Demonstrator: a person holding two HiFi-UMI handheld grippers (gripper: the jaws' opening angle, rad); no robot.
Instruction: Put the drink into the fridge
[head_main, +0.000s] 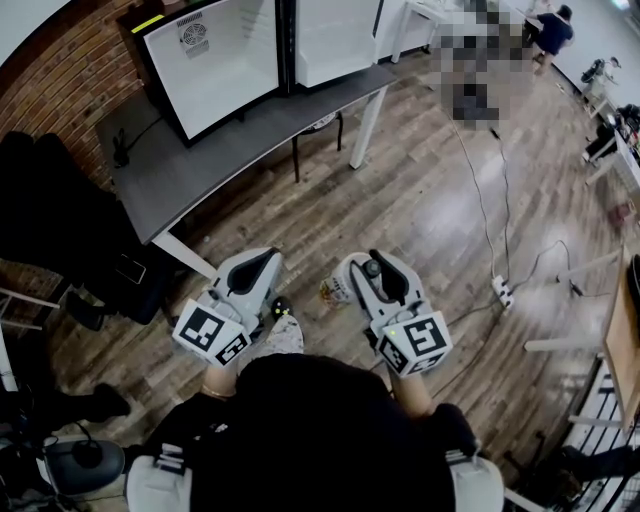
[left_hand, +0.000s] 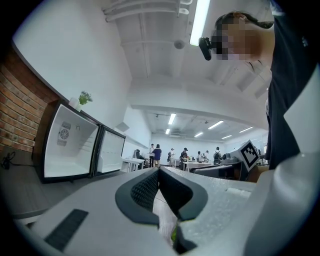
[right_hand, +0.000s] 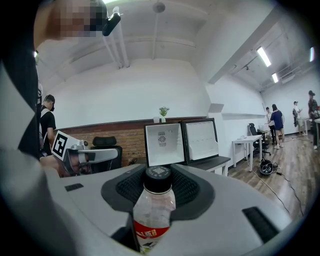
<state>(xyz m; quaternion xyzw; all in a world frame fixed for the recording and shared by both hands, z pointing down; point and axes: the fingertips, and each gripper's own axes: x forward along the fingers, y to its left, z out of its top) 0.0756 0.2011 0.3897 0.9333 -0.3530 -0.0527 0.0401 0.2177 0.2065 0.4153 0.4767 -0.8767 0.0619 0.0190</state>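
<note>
1. The fridge, upper left, stood open on a dark table, showing a white interior.
2. The right gripper pinched the drink bottle at lower centre, black cap up.
3. The left gripper was empty, its jaws pressed together.
4. A power strip and its cable lay on the wooden floor at right.

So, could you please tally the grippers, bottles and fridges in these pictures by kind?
Grippers: 2, the left gripper and the right gripper
Bottles: 1, a bottle held in the right gripper
Fridges: 1, a fridge standing open
Total: 4
</note>
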